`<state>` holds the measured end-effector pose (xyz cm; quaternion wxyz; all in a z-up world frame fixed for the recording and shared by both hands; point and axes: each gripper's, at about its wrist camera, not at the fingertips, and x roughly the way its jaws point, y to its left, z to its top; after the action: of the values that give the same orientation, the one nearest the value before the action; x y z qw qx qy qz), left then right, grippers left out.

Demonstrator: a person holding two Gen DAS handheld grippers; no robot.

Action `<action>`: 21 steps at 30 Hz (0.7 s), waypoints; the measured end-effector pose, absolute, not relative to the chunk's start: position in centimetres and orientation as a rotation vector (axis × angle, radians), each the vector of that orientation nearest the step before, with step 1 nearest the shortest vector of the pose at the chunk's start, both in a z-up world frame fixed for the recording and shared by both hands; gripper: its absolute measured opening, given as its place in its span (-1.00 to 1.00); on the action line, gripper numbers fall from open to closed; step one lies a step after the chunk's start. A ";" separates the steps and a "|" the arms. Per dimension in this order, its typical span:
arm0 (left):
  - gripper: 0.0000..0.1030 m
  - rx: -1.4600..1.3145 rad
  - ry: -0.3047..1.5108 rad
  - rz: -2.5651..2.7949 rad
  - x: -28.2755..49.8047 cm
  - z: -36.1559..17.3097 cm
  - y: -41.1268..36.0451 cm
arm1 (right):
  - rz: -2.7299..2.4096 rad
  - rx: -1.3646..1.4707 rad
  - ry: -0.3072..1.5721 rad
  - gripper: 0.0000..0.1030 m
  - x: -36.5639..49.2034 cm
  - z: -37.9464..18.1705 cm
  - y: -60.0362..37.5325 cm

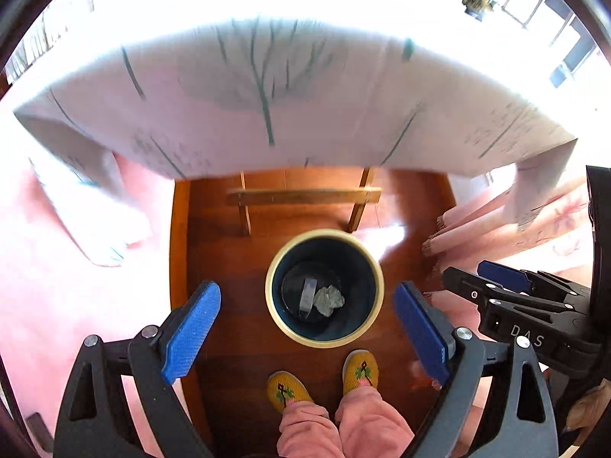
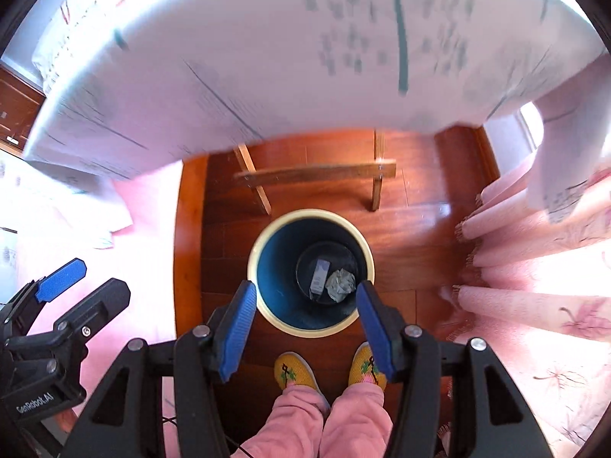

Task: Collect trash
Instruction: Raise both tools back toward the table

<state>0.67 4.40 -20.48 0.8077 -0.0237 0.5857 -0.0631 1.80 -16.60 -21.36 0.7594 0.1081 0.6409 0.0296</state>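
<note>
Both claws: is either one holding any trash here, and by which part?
Nothing is held. The left claw and right claw are open above the bin.

Both hand-held grippers (image 1: 307, 328) (image 2: 303, 322) open, empty.

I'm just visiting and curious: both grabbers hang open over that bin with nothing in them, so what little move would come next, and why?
Probably lifting both away from the bin to look for more trash. The left gripper and right gripper are open and empty, while a crumpled wad and a small carton already lie at the bottom. No other trash shows on the wooden floor nearby.
</note>
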 end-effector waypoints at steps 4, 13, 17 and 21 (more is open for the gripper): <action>0.77 -0.026 1.207 -0.163 0.8 -14.7 4.4 | 0.060 0.249 1.331 0.07 1.7 -15.3 -16.4; 0.77 0.013 1.066 -0.169 1.5 -3.1 4.9 | 0.039 0.201 1.188 0.07 1.8 -4.3 -15.8; 0.77 0.030 1.026 -0.191 2.9 0.0 4.8 | 0.004 0.180 1.126 0.07 2.6 -1.4 -16.2; 0.76 0.022 0.994 -0.219 4.7 1.6 4.3 | -0.037 0.166 1.092 0.07 4.0 0.4 -17.4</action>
<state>4.71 4.29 1.58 0.8732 0.0108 0.4760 -0.1046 4.00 -17.40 0.44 0.8512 0.0790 0.5186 -0.0175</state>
